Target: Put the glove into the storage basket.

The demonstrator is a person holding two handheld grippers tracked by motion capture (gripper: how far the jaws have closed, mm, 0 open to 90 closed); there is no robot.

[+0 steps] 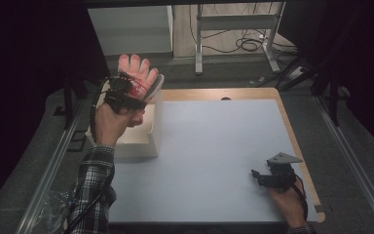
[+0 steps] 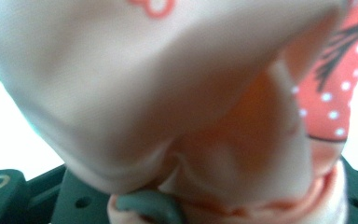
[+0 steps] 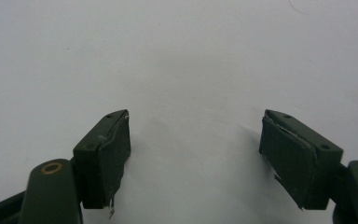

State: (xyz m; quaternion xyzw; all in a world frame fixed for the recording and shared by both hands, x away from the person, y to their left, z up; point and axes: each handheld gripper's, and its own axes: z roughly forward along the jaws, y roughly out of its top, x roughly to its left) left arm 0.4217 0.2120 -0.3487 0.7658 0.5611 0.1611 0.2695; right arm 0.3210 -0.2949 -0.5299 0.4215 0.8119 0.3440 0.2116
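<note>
Pink rubber glove [image 1: 137, 73] is being held aloft by its cuff in the clamped left gripper [image 1: 121, 92], above the white box [image 1: 152, 127] at the worktop's [image 1: 214, 146] left edge; slack rubber could be slipping free. Right gripper [image 1: 265, 176] is resting open, empty, near the right edge.

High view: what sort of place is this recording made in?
Probably a lab or workshop recording station: a white-topped table ringed by dark curtains, a metal-legged bench behind with loose cables on the floor.
</note>
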